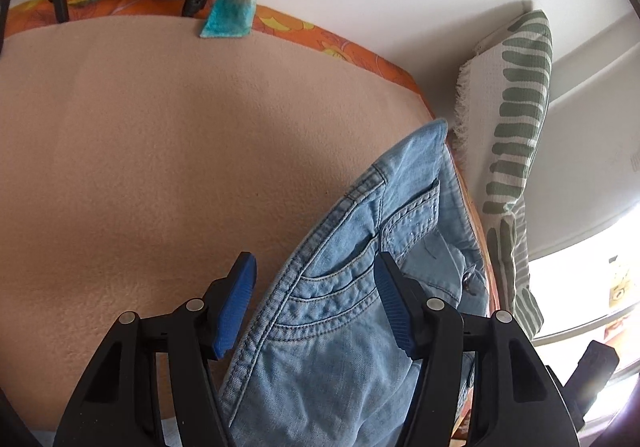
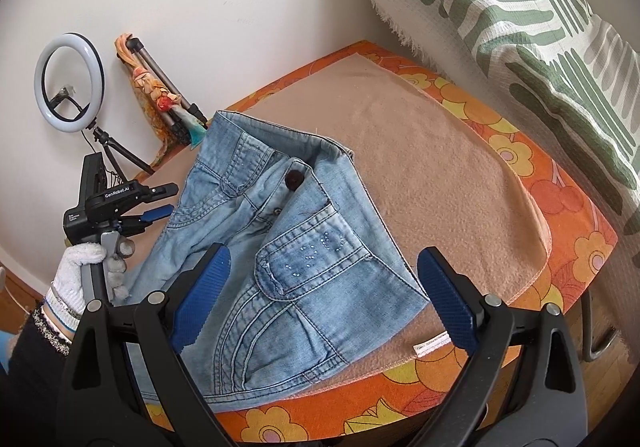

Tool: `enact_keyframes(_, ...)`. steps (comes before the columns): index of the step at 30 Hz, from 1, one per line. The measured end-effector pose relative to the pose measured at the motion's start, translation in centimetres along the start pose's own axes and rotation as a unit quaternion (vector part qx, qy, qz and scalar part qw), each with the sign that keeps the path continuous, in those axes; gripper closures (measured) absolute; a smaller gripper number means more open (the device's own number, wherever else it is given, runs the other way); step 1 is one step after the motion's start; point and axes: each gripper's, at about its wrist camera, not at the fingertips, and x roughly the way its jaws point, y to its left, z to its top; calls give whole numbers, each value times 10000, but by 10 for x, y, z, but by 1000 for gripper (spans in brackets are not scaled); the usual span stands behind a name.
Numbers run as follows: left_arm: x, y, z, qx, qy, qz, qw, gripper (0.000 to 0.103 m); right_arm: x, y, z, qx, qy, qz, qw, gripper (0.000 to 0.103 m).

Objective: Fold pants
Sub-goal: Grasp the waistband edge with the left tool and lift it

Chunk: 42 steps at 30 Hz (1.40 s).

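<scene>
Light blue denim pants (image 2: 280, 239) lie crumpled on a beige blanket (image 2: 440, 175), waistband and dark button facing up. My right gripper (image 2: 324, 259) hovers over the pocket area, its blue pads (image 2: 202, 299) wide apart and not pressing the cloth. In the left wrist view the pants (image 1: 340, 287) run under and between my left gripper's (image 1: 316, 267) spread blue pads (image 1: 234, 307), which also stand clear of the denim. The right wrist view shows the left gripper (image 2: 166, 203) at the pants' left edge, held by a white-gloved hand (image 2: 86, 263).
The blanket covers an orange floral sheet (image 2: 572, 231) whose front edge is close to me. A green-striped pillow (image 2: 520, 15) leans on the wall at the right. A ring light (image 2: 69, 83) and a scarf-draped tripod (image 2: 160, 87) stand against the far wall.
</scene>
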Motion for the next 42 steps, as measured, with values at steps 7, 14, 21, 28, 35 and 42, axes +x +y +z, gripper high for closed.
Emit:
enact_keyframes(7,10,-10,-15,185,-56,-200,9996,56,4,-8,3,73,32,-45,10000,6)
enact_keyframes(14,-6,-35,-20,616,-377,-360,9967,85,3,-15,2,263,66,23,9996,6)
enact_keyframes(21,-31,-90,-45,1491,-480,-579,9860,87,2,-36,4,773,46,124,9969,6)
enact_keyframes(28,-42,-139,-94,2391,-380,-737,9674,87,-8,-70,2,1420,-97,422,9889,9)
enact_keyframes(35,-34,-166,-142,3122,-28,-661,9477,87,-20,-90,3,1767,-323,709,9812,8)
enact_keyframes(42,2,-172,-177,3631,487,-314,9299,87,-11,-94,-4,1882,-167,923,9776,10)
